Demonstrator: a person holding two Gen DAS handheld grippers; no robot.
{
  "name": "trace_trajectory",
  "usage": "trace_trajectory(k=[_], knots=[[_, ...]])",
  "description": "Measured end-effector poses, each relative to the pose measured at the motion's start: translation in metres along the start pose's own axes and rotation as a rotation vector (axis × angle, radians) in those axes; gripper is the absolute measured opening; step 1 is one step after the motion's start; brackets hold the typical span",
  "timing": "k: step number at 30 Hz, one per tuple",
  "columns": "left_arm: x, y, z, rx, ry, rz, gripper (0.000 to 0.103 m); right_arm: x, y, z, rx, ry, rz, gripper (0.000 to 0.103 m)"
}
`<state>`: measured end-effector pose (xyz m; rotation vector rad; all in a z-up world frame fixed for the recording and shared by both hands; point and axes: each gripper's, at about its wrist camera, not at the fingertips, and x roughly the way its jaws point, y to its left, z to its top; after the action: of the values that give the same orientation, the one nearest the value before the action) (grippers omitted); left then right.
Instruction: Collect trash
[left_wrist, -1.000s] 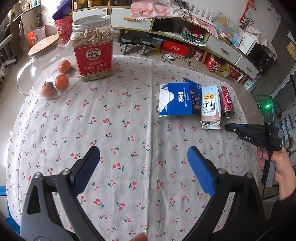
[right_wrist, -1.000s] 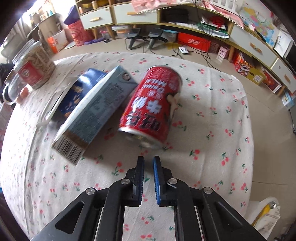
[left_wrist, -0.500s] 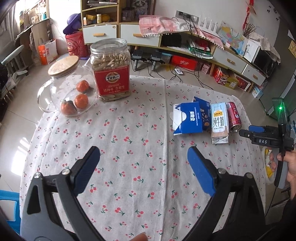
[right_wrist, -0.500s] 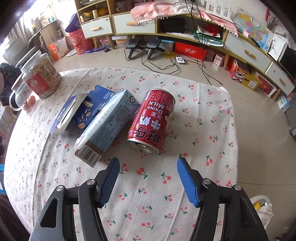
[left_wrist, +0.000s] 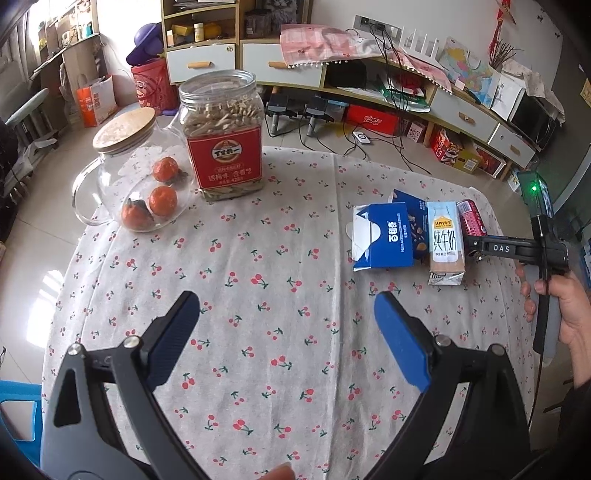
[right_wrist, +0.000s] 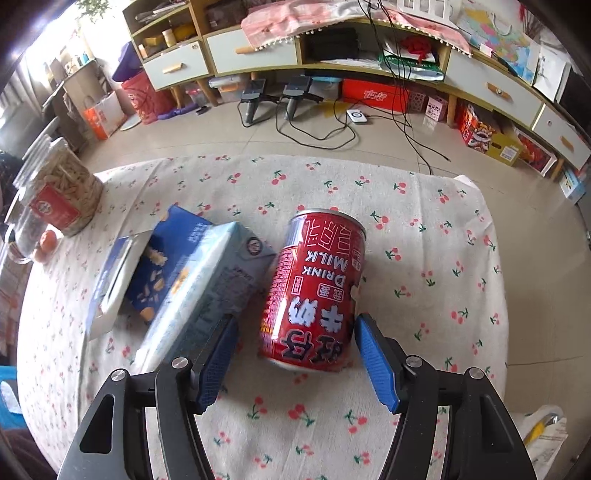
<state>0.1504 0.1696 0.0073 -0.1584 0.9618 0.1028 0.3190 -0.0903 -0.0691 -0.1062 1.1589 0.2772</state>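
The right tool (right_wrist: 291, 354) is held open astride the red can (right_wrist: 314, 291), untouched; the left tool (left_wrist: 286, 332) is spread wide, empty, over the tabletop (left_wrist: 258, 258).

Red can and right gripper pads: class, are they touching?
Apart. The right wrist view shows the red can lying between the open right gripper fingers, with tablecloth visible between can and each pad.

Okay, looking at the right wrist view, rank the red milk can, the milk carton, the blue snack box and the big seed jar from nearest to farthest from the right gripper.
1. Red milk can, lying between the open fingers of the right gripper.
2. Milk carton, just left of the can, by the left finger.
3. Blue snack box, left beyond the carton.
4. Seed jar, far left.
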Motion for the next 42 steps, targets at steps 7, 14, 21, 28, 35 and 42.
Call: trace_trajectory(k=[7, 14, 21, 28, 35, 42], knots=[[0.006, 0.0, -0.002, -0.012, 0.028, -0.02, 0.095, 0.007, -0.011, -0.006, 0.05, 0.004, 0.013, 0.055], [0.008, -0.013, -0.007, 0.019, 0.039, -0.039, 0.095, -0.032, -0.017, -0.04, 0.024, -0.023, -0.001, 0.054], [0.016, -0.036, -0.022, 0.067, 0.067, -0.096, 0.095, -0.088, -0.041, -0.089, 0.09, -0.086, 0.021, 0.053], [0.03, -0.068, -0.026, 0.116, 0.07, -0.181, 0.095, -0.126, -0.071, -0.131, 0.174, -0.152, 0.01, 0.054], [0.047, -0.13, -0.017, 0.208, 0.053, -0.253, 0.092, -0.137, -0.093, -0.136, 0.166, -0.172, -0.009, 0.054], [0.081, -0.171, 0.004, 0.195, 0.053, -0.24, 0.089, -0.144, -0.106, -0.143, 0.171, -0.176, 0.002, 0.054]])
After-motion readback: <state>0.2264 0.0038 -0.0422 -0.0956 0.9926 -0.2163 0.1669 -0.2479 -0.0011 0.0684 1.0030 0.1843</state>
